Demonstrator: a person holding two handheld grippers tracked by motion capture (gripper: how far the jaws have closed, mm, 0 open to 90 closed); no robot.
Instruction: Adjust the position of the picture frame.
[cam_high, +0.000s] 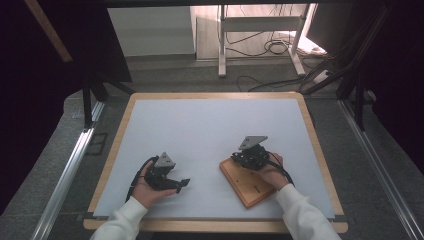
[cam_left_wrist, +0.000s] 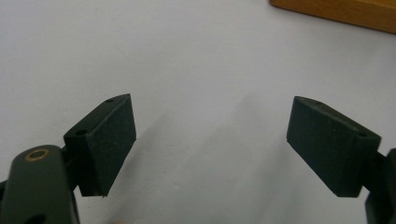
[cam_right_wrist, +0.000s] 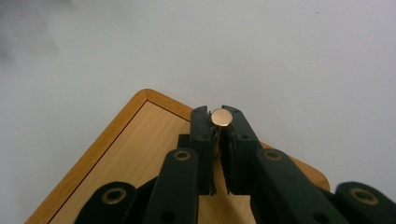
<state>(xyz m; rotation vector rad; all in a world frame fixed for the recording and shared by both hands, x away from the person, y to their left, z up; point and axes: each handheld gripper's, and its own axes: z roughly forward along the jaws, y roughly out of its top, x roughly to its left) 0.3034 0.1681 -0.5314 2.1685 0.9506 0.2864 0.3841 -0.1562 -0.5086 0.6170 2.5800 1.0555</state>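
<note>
Small round copper-coloured pin head (cam_right_wrist: 221, 117) is being clamped by right tongs (cam_right_wrist: 221, 122) over light wooden board (cam_high: 247, 184); left tongs (cam_left_wrist: 211, 140) are being held spread, empty, above white counter (cam_high: 200, 130).

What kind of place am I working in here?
Probably a lab recording bench, not a home: a white-topped table with a wooden rim sits inside a metal frame, loose cables trail on the floor behind, and a wooden board lies under the right gripper.

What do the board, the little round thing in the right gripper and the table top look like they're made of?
Board: pale wood, grain showing, darker rim, probably varnished.
Round thing: likely metal, a coppery sheen.
Table top: matte pale grey sheet, perhaps laminate, with a wood edge.
</note>
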